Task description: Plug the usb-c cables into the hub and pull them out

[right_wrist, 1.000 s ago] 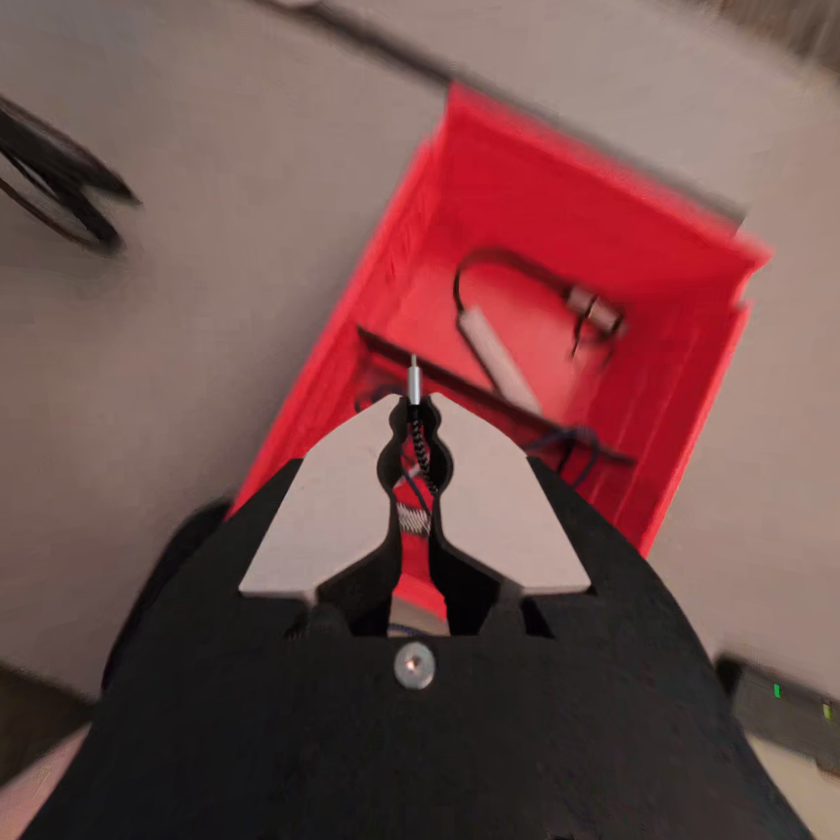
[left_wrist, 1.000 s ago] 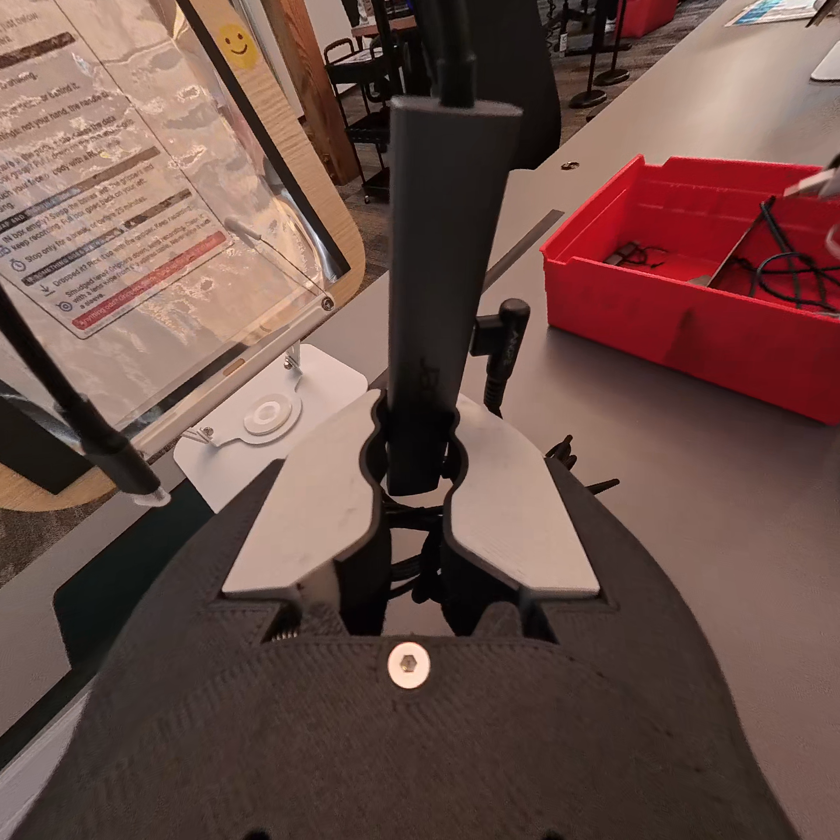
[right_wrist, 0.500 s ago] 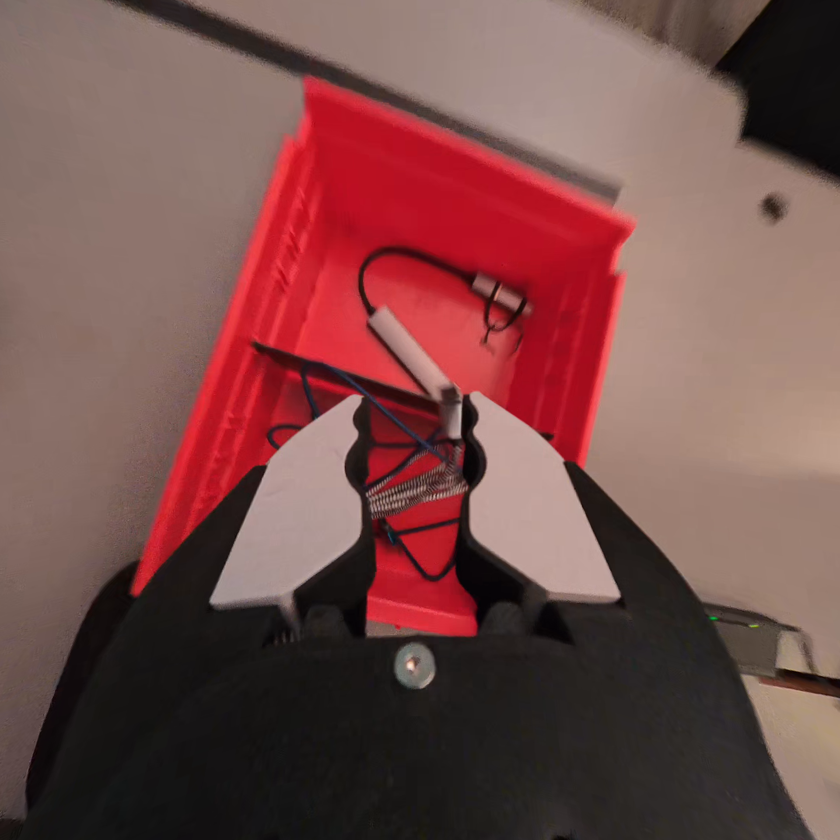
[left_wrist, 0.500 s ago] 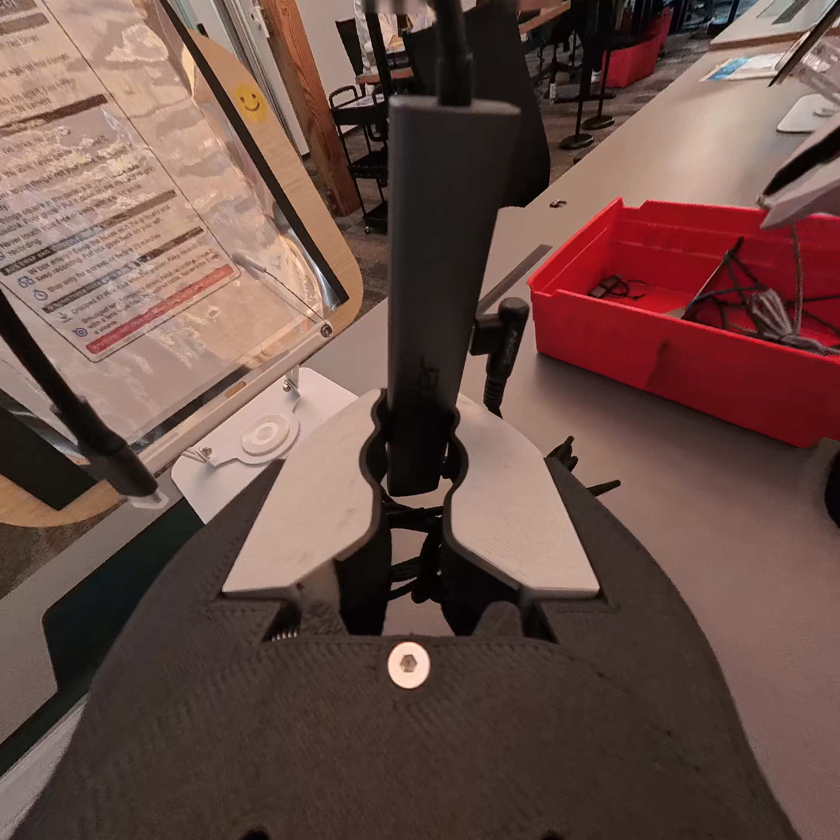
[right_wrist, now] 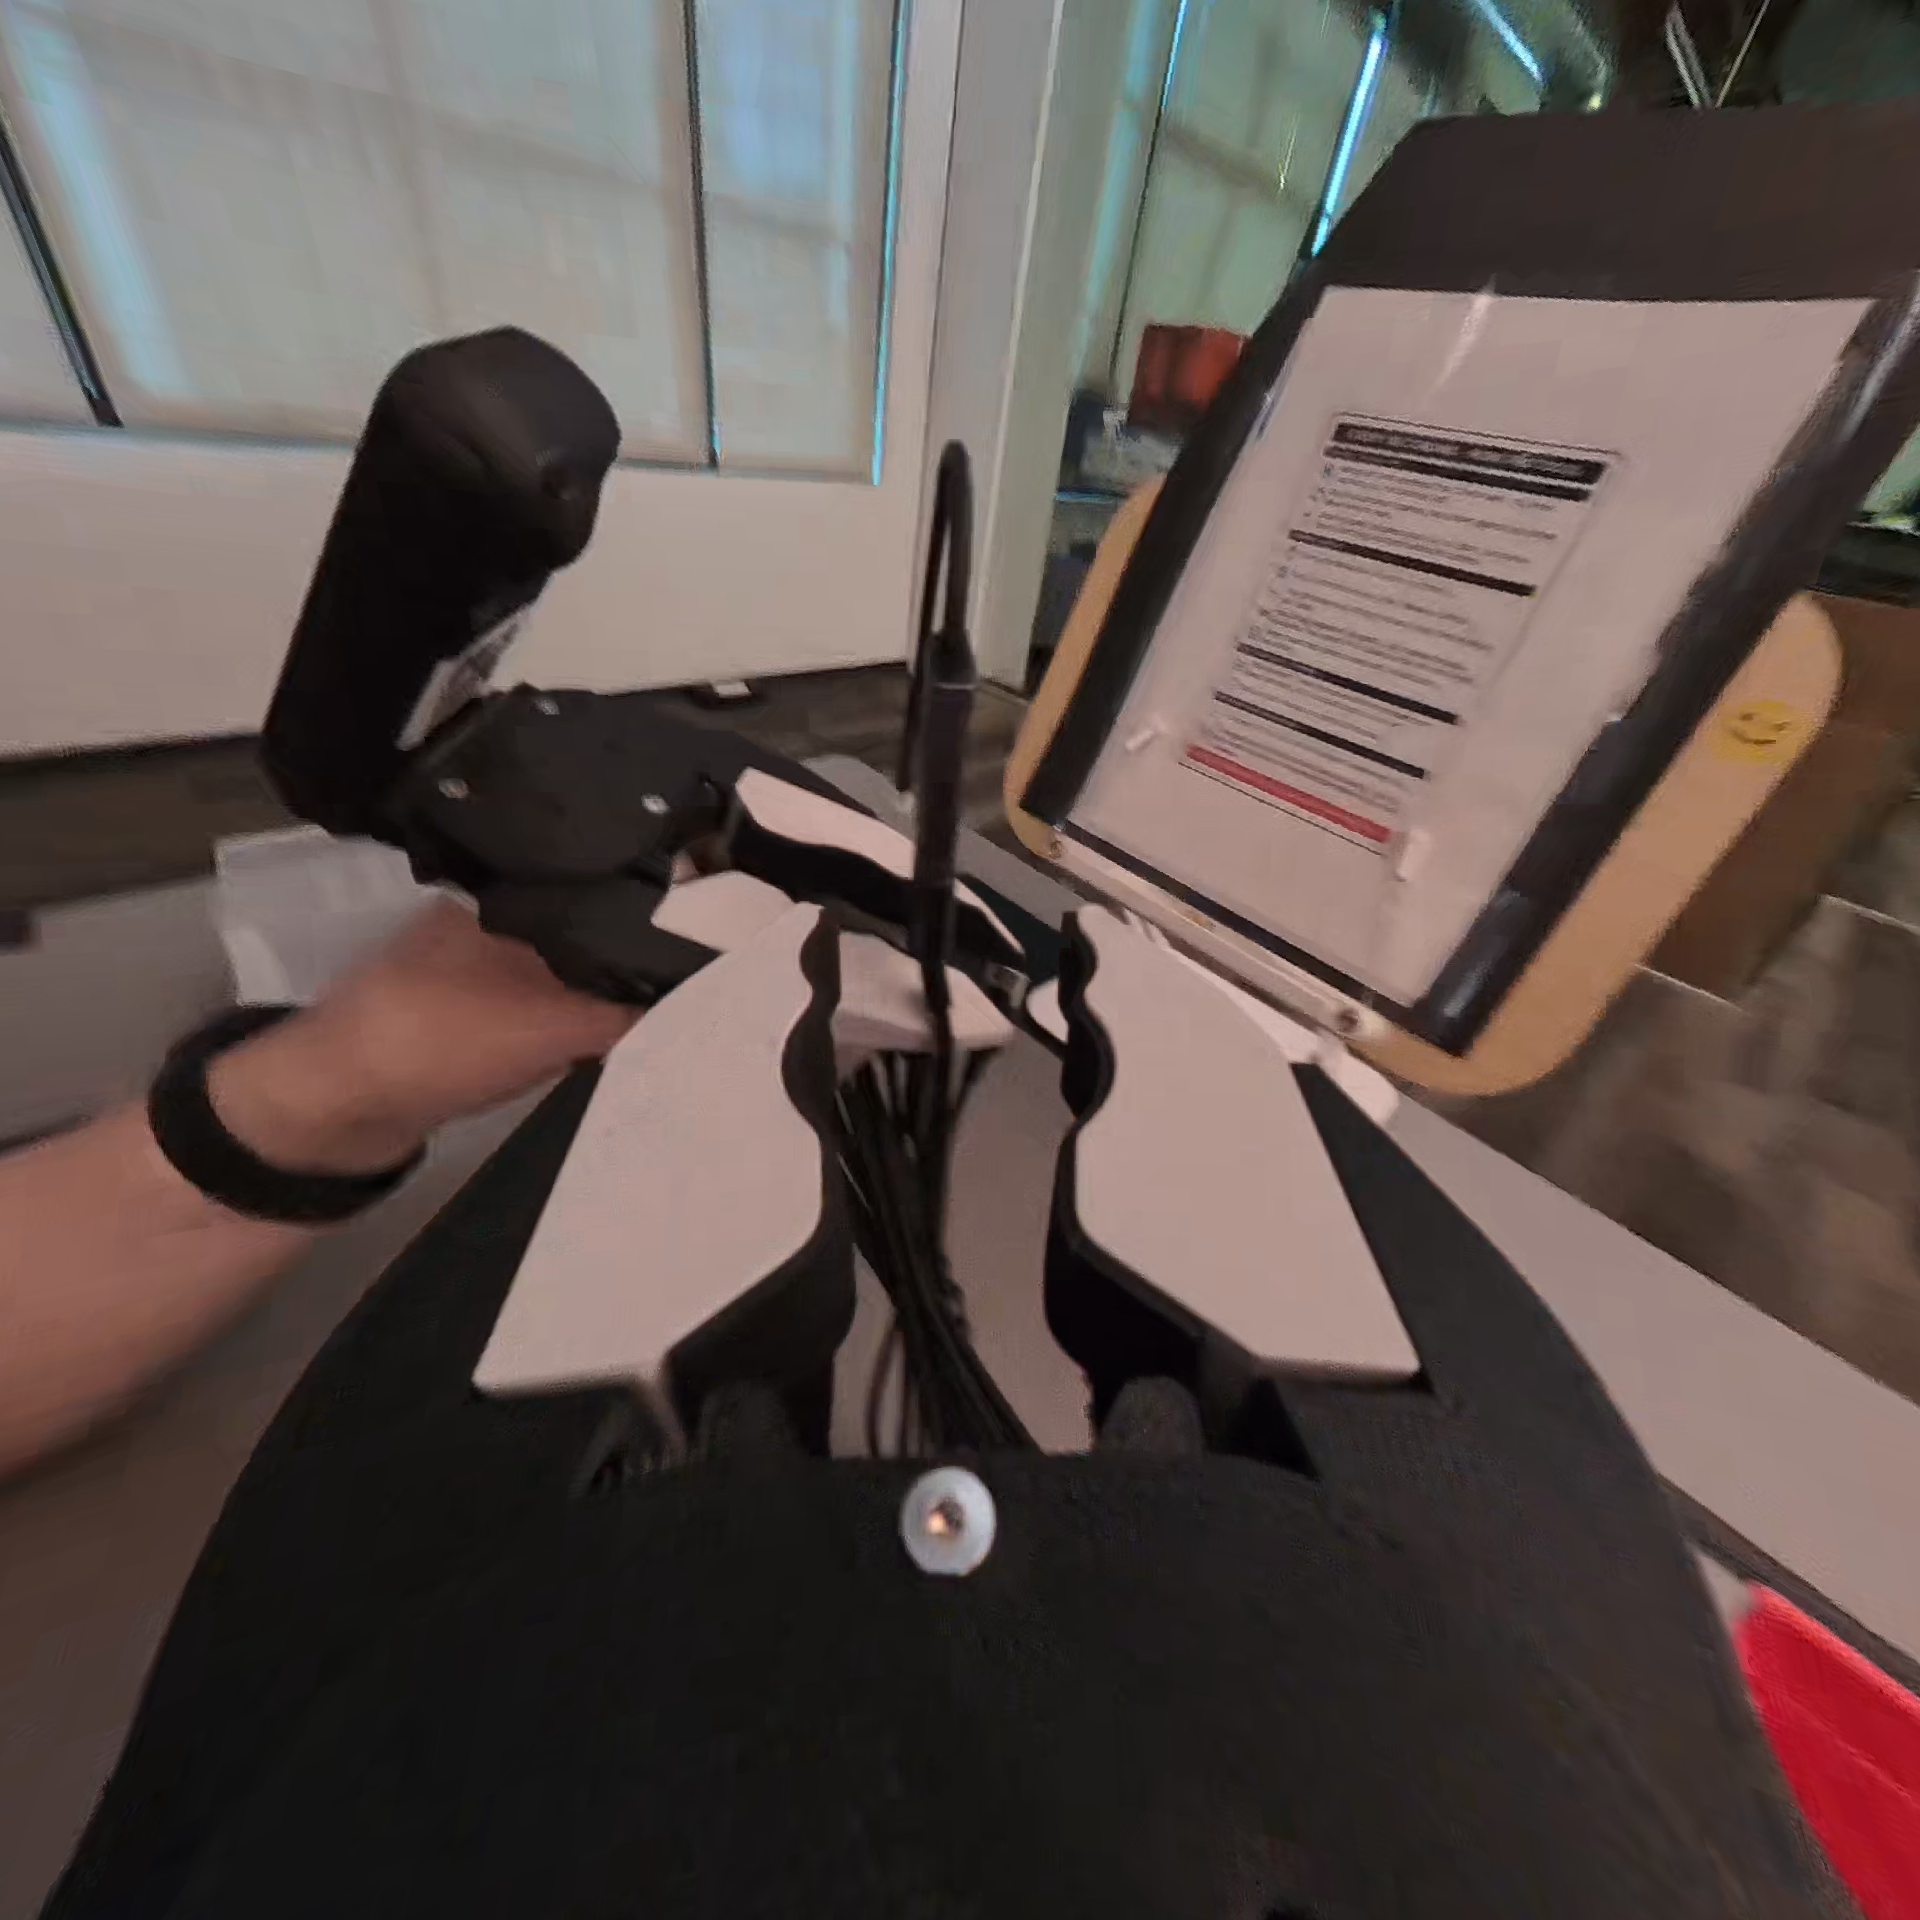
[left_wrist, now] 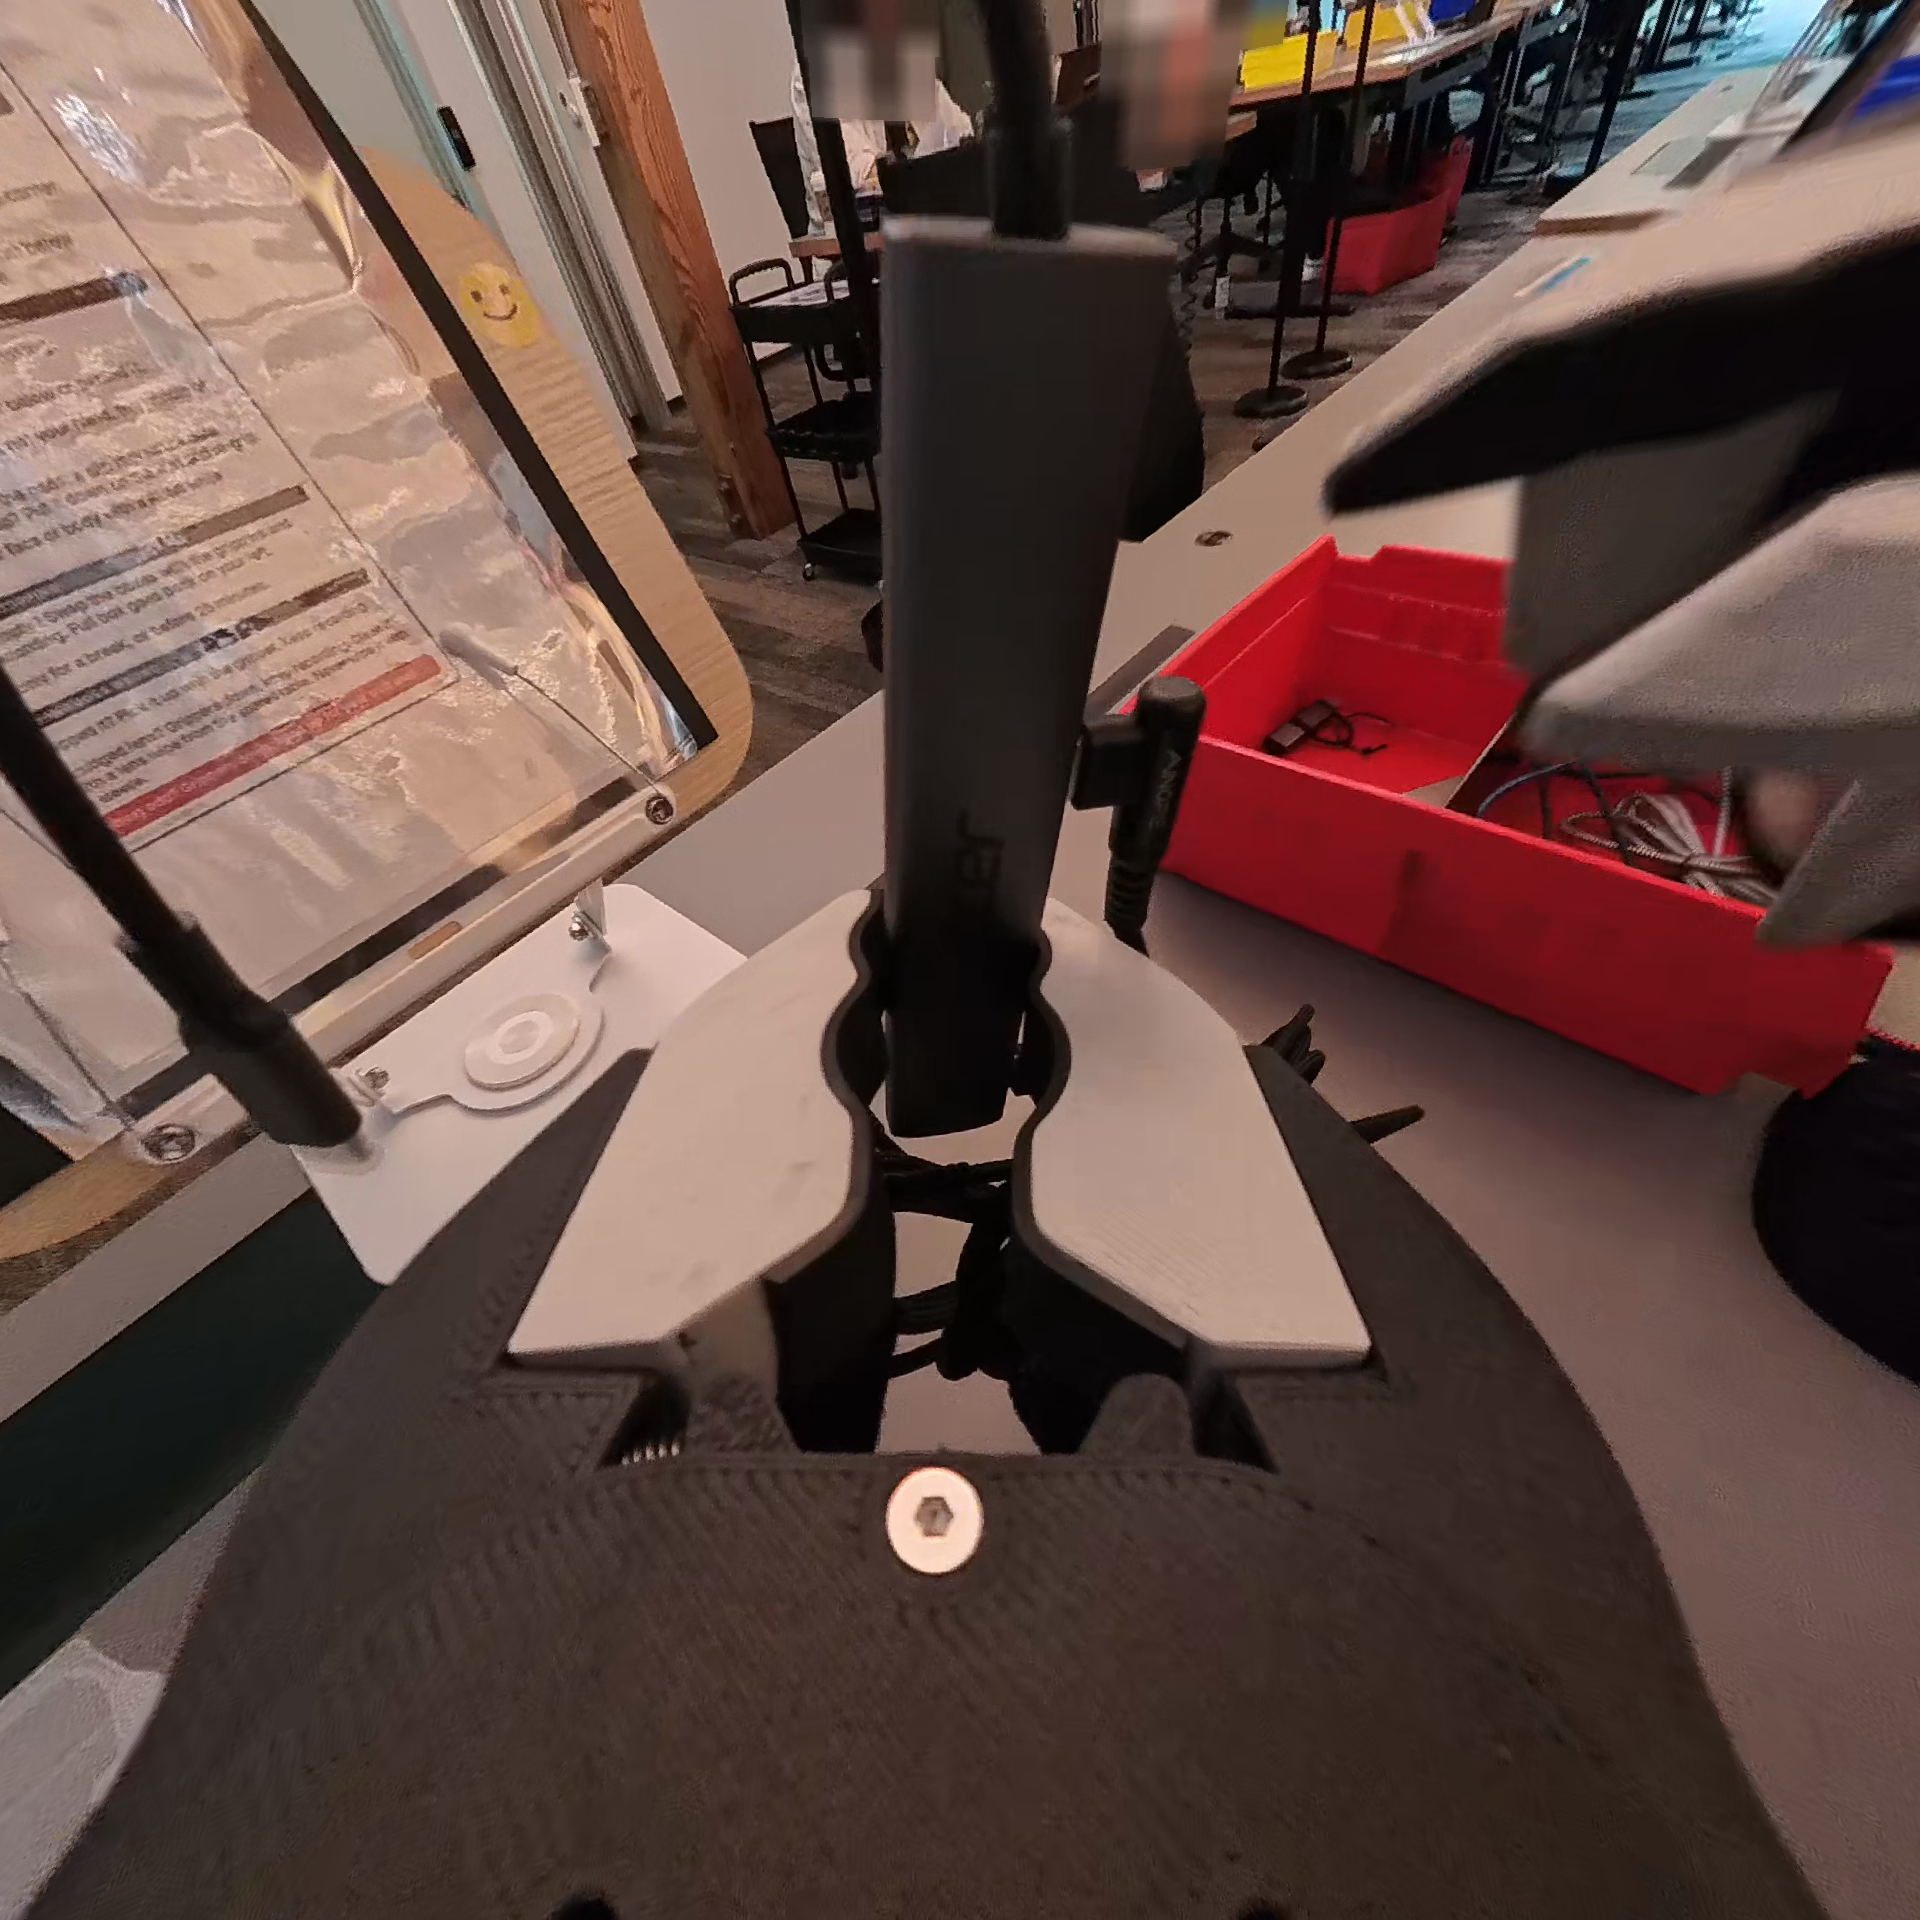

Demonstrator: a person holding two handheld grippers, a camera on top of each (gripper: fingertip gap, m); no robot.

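Right claw [right_wrist: 940, 961] swung off the red bin [left_wrist: 1455, 894] — now spread, empty.
Left claw [left_wrist: 948, 997] pinching hub [left_wrist: 997, 582] upright — one plug [left_wrist: 1148, 769] seated.

Right gripper [right_wrist: 940, 971] sits wide open with nothing between its grey fingers. Just past it, a person's hand [right_wrist: 416, 1029] holds the black left gripper [right_wrist: 831, 894], clamped on a thin dark upright hub [right_wrist: 940, 821]. Tilted white instruction sheet [right_wrist: 1403, 644] off right.

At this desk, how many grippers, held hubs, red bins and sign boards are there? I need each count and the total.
Grippers: 2 (left gripper, right gripper)
Held hub: 1
Red bin: 1
Sign board: 1
Total: 5
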